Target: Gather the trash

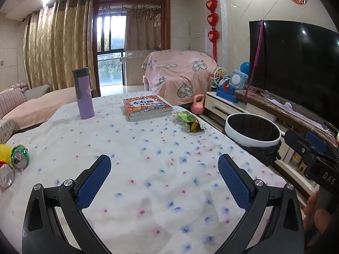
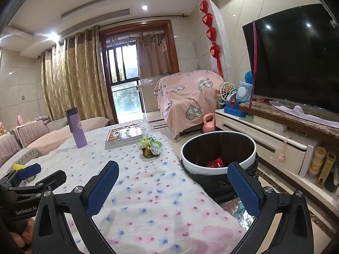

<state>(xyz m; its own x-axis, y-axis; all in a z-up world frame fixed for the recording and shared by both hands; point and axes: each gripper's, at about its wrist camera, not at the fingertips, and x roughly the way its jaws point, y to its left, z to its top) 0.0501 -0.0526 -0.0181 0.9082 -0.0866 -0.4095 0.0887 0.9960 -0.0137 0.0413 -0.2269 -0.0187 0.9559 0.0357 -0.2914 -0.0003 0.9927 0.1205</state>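
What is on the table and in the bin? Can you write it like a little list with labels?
Table: white cloth with small flowers
Trash on table: crumpled green snack wrapper; crushed green metal can; silver metal can
Not trash: tall purple bottle; stack of picture books
Bin: round white bin with black liner, beside the table
In bin: red wrapper
Left gripper: open, empty
Right gripper: open, empty

Living room ahead of the grippers: gold curtains [image 1: 57, 42] flank a wood-framed balcony door [image 1: 110, 48] admitting daylight. To the right, a dark television [image 2: 296, 57] stands on a low cabinet [image 2: 264, 135]; recessed ceiling lights [image 2: 144, 7] glow above.
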